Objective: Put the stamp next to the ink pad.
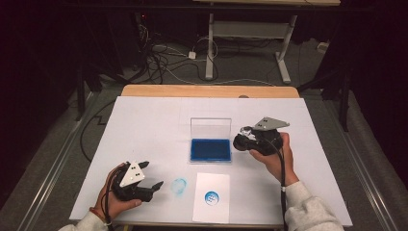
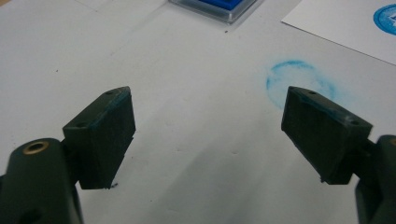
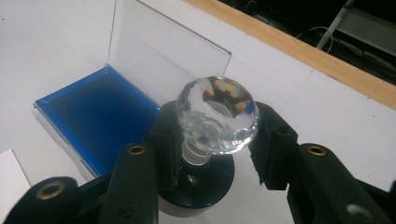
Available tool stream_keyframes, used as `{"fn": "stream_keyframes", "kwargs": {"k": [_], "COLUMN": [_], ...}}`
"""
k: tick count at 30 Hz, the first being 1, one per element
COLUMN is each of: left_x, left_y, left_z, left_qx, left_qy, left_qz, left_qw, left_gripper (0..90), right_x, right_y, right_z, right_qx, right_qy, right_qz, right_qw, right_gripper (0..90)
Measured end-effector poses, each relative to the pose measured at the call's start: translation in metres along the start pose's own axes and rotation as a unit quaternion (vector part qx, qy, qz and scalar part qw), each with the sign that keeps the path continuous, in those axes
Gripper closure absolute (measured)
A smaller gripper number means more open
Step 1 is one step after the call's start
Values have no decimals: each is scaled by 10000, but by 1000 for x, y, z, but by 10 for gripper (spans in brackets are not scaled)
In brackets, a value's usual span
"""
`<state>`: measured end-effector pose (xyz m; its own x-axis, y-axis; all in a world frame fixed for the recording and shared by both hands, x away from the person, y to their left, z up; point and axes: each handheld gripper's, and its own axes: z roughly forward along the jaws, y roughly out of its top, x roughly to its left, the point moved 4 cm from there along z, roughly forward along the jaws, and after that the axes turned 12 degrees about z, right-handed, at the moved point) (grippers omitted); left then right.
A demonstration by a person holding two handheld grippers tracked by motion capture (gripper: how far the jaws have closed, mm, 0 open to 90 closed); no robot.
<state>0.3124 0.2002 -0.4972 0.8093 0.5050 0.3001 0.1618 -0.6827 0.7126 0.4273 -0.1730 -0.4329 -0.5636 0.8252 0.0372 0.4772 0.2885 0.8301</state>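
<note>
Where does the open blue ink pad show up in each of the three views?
High view: the blue ink pad sits mid-table, lid upright behind it.
Left gripper view: just its corner at the top edge.
Right gripper view: at left, beside the held stamp.
Shared landmark: the white stamped card.

The stamp (image 3: pixel 215 122) has a clear, faceted knob that looks like glossy glass or acrylic, over a shiny black base. Just beside it, the ink pad (image 3: pixel 100 116) sits in a clear plastic case with a smooth upright lid; its blue surface looks matt and felt-like. The tabletop (image 1: pixel 144 125) is covered in matt white sheet, with bare pale wood at its far edge. Nearer than the ink pad lies smooth white paper (image 1: pixel 211 197). Each tool, left (image 2: pixel 208 135) and right (image 3: pixel 212 154), is matt black plastic with brass-coloured inserts.
</note>
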Motion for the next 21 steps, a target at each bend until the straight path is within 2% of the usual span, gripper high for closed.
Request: {"fn": "stream_keyframes", "kwargs": {"k": [9, 21], "left_x": [0, -1], "left_y": [0, -1], "left_z": [0, 0], "left_qx": [15, 35], "left_qy": [-17, -49], "left_qz": [1, 12], "left_qw": [10000, 10000], "left_gripper": [173, 174], "right_x": [-6, -8], "right_y": [-10, -21], "right_z": [12, 21], "right_qx": [210, 435], "right_qy": [-184, -276], "right_qz": [16, -101], "right_qw": [9996, 9986], "right_gripper": [579, 578]}}
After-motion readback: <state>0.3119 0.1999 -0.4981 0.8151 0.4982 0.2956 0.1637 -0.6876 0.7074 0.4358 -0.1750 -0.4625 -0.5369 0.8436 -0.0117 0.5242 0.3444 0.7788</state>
